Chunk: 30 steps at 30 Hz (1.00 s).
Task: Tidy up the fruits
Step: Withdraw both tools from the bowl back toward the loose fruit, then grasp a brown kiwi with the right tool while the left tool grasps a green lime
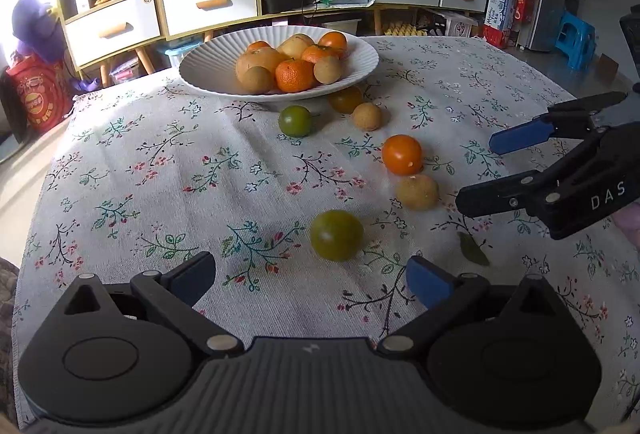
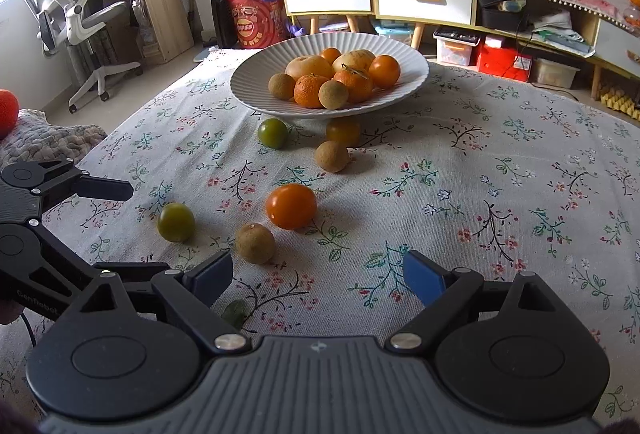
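A white ribbed plate [image 1: 200, 73] [image 2: 248, 81] at the far side of the floral tablecloth holds several oranges and brown fruits. Loose on the cloth lie a green fruit [image 1: 337, 235] [image 2: 176, 222], a brown one [image 1: 417, 191] [image 2: 255, 244], an orange one [image 1: 402, 154] [image 2: 291, 205], and three more by the plate. My left gripper [image 1: 310, 278] is open, the near green fruit just ahead of its fingertips. My right gripper [image 2: 320, 276] [image 1: 480, 171] is open too. The brown fruit lies just past its left finger. Neither holds anything.
A small green leaf [image 1: 474, 250] [image 2: 236, 312] lies on the cloth near the right gripper. Beyond the table stand cabinets with white drawers [image 1: 208, 3], an office chair [image 2: 68, 13] and a blue stool [image 1: 576, 37]. A red fruit [image 2: 6, 109] sits on a quilted cushion off the table's left edge.
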Each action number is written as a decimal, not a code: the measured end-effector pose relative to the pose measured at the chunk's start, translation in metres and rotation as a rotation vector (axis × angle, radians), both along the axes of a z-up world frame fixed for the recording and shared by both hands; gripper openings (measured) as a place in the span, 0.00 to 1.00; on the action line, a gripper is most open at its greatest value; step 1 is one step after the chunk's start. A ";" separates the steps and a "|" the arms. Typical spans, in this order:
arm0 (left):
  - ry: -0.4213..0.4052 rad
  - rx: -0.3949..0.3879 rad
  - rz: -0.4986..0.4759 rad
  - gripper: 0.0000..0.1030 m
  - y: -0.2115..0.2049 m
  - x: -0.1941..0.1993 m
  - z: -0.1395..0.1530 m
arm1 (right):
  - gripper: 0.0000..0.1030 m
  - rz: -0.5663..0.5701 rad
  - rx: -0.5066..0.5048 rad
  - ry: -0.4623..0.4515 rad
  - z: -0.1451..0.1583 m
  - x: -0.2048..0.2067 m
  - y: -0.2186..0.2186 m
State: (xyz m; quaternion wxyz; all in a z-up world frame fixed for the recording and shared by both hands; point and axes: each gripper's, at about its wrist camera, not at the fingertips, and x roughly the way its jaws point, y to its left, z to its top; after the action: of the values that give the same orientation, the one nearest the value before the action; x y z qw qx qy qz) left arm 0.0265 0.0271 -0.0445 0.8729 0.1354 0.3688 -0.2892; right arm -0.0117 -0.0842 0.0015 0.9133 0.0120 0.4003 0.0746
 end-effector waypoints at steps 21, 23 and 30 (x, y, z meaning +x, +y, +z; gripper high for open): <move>-0.034 -0.075 -0.051 0.62 -0.001 -0.004 -0.003 | 0.62 0.107 -0.053 -0.023 -0.009 -0.006 0.026; -0.032 -0.076 -0.051 0.58 -0.001 -0.003 -0.003 | 0.58 0.110 -0.052 -0.022 -0.009 -0.005 0.027; -0.018 -0.082 -0.042 0.50 0.000 -0.001 -0.002 | 0.51 0.123 -0.048 -0.017 -0.008 -0.003 0.030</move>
State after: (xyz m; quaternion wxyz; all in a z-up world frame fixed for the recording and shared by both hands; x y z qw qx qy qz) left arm 0.0254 0.0268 -0.0464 0.8747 0.1098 0.3461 -0.3210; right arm -0.0147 -0.0539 -0.0066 0.9103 -0.0352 0.3944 0.1209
